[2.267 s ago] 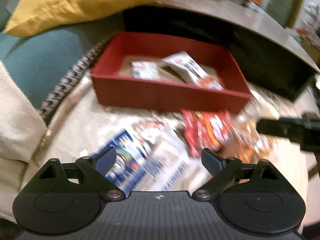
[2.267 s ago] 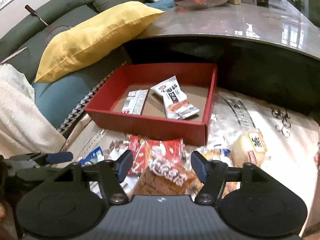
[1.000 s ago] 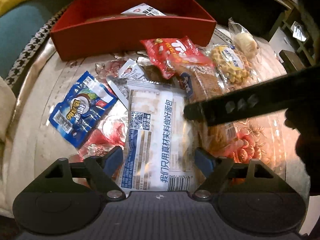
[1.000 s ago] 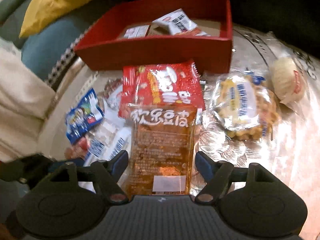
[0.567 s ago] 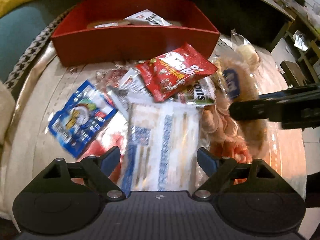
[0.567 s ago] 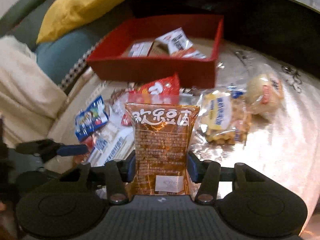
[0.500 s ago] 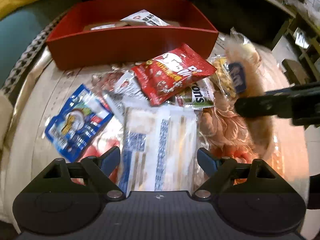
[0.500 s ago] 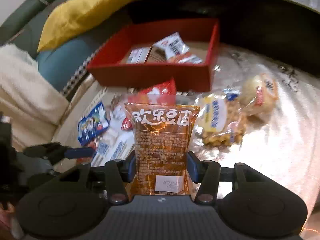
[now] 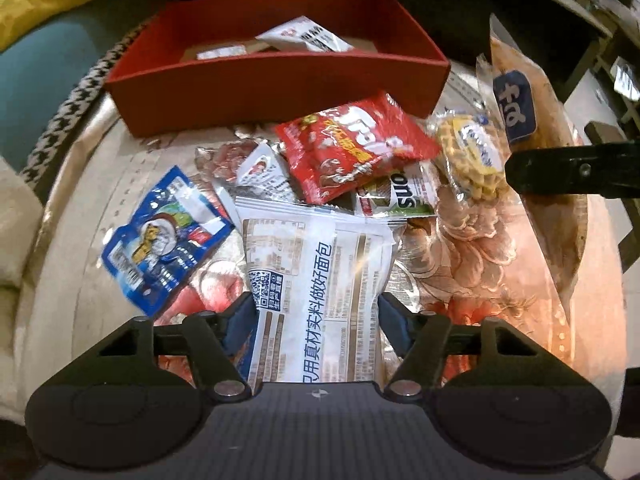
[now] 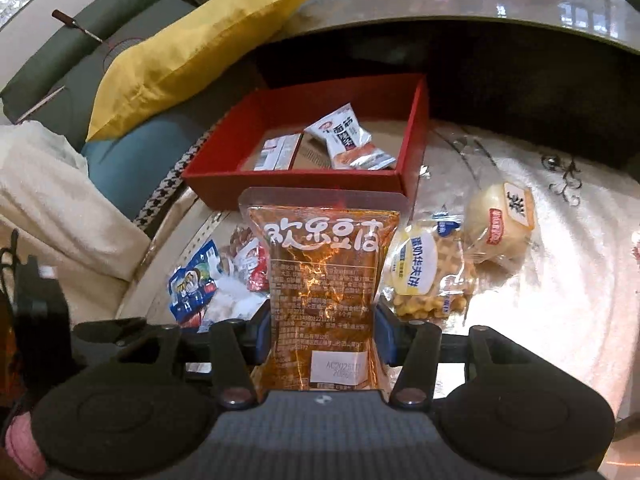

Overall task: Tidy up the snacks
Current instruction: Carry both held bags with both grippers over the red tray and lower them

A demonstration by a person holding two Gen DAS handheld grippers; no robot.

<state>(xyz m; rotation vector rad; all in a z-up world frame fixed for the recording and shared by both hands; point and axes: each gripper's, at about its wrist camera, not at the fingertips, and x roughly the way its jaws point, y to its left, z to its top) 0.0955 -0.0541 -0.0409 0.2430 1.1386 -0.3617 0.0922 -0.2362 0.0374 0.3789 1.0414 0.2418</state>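
Left wrist view: left gripper [image 9: 316, 318] jaws closing on the white bread packet [image 9: 316, 280], which lies between them on the floral cloth [image 9: 480, 272]; blue pads touch both its edges. Red snack bag [image 9: 352, 148] and blue pouch [image 9: 160, 236] lie near; the red box [image 9: 276, 80] sits beyond.

Right wrist view: right gripper [image 10: 322, 330] clamped on the orange tofu packet [image 10: 324, 292], held upright before the red box [image 10: 296, 190]. Waffle pack [image 10: 428, 276] and bun [image 10: 500, 220] lie right of it.
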